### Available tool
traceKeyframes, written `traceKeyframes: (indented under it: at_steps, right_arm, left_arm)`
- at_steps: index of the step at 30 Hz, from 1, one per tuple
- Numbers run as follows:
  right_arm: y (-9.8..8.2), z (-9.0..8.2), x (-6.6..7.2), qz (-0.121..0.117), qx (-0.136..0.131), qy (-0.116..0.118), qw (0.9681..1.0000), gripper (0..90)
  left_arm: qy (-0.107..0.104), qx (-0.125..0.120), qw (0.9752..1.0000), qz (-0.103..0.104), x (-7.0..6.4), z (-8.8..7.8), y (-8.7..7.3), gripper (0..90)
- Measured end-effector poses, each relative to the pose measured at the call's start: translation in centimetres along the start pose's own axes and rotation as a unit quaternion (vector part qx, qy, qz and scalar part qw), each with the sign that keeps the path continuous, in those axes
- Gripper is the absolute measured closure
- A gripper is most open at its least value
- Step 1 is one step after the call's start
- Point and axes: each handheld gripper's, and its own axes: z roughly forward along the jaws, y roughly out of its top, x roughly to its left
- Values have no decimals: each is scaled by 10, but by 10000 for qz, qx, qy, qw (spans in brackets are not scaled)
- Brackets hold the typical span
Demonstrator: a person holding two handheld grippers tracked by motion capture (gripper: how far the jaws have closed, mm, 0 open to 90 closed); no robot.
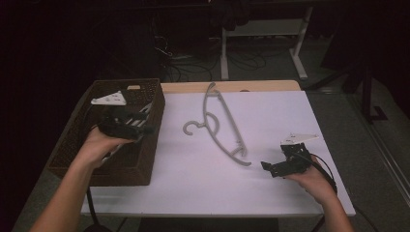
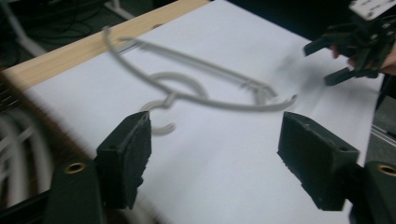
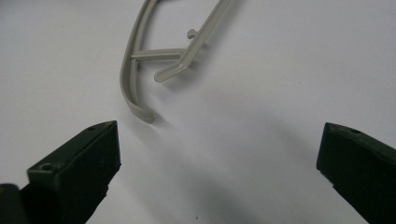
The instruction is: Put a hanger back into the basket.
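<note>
A grey plastic hanger [image 1: 222, 123] lies flat on the white table [image 1: 203, 179], hook toward the basket. My left gripper [image 1: 145, 129] hovers over the right rim of the brown wicker basket [image 1: 145, 162], pointing at the hanger [image 2: 205, 100]. In the left gripper view its jaws [image 2: 215, 149] stand open with nothing between them. My right gripper [image 1: 267, 166] rests low at the table's right side, just right of the hanger's near end [image 3: 135, 56]. Its jaws [image 3: 219, 149] are open and empty. The left gripper view also catches the right gripper [image 2: 327, 63] farther off.
Inside the basket lie pale white bars [image 1: 140, 116], blurred in the left gripper view [image 2: 18, 154]. A wooden strip [image 1: 232, 86] runs along the table's far edge. Beyond it the floor is dark, with desk legs and cables.
</note>
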Motion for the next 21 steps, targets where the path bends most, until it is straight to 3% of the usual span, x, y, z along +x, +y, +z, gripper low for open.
traceKeyframes:
  at_steps: [6,13,18,21]
  right_arm:
    - [-1,1,-1,-25,-3,24,10000,0]
    - [-1,1,0,-19,3,35,10000,0]
    - [-1,1,0,-14,11,43,10000,0]
    - [-1,1,0,-14,18,48,10000,0]
  left_arm:
    - [-167,53,9998,123,-22,37,15,459]
    - [-227,428,9986,189,-42,85,21,730]
    - [-149,604,9979,170,-43,121,19,890]
    - [-46,697,9974,161,-38,143,17,894]
